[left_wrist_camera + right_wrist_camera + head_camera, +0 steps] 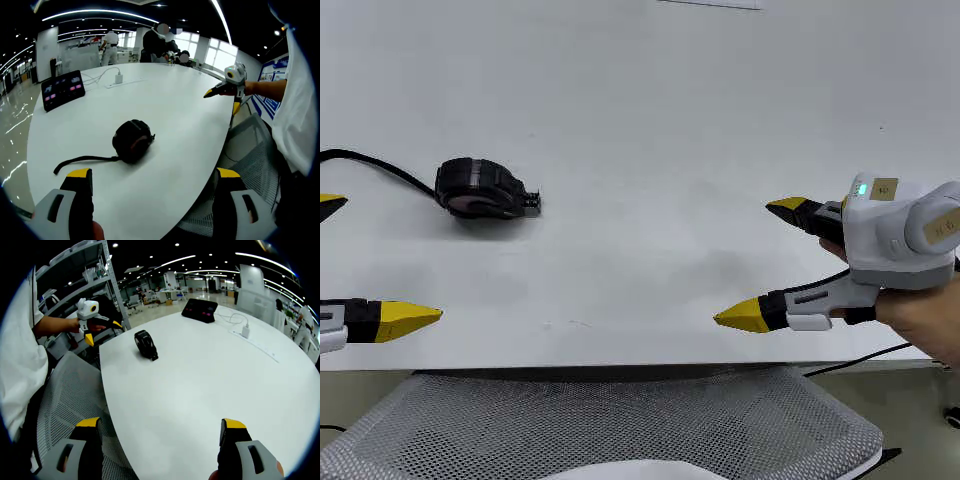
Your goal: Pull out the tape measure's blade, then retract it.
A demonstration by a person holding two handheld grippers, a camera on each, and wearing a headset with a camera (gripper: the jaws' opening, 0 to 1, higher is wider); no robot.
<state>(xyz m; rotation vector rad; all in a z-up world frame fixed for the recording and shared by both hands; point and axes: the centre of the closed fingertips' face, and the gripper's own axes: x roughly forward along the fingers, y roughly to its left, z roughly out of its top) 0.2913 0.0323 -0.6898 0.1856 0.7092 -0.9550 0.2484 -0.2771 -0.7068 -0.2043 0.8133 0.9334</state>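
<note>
My left tongs (392, 258) and right tongs (742, 262) both hang wide open, holding nothing. The tape measure (483, 188) lies on the white surface (660, 110) ahead of the left tongs, untouched, blade wound in.

Brightly, evenly lit from ceiling strips (100, 10) — faint soft shadows on the white bench (670, 130); sharp at centre, fisheye-bent toward the edges of both gripper views.
</note>
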